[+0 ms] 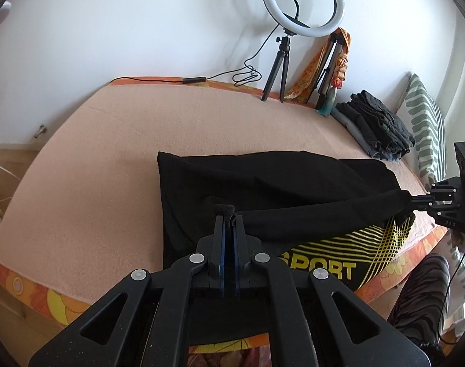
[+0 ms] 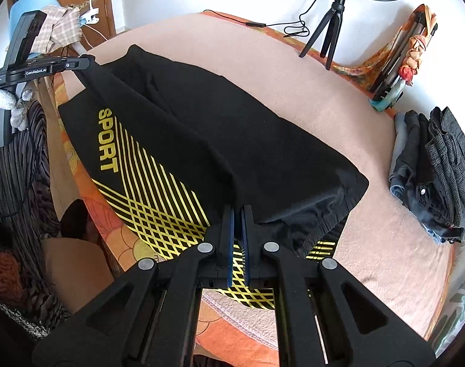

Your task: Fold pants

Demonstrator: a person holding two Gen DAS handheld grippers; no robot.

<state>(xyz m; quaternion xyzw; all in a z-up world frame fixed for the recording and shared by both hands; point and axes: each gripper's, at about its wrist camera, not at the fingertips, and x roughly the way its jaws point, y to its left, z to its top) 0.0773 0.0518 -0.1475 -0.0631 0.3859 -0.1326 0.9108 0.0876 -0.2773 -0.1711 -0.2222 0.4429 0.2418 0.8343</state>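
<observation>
Your left gripper [image 1: 228, 214] has its jaws pinched together on a bunched black edge of the black sport pants with yellow stripes [image 1: 263, 189]. Your right gripper [image 2: 238, 211] is the same: jaws squeezed onto the fabric near the gathered waistband edge. A taut band of cloth runs between the two grips, lifted off the bed.

Readable text: "SPORT" in yellow on the pants, "GenRobot.AI" on the left gripper's side in the right wrist view, "D.A.S" faintly on the right gripper body in the left wrist view.

The pants lie across the near edge of the bed with the peach blanket [image 1: 110, 140], part hanging over the orange floral mattress side. A stack of folded dark clothes [image 2: 434, 171] sits well apart on the blanket.
</observation>
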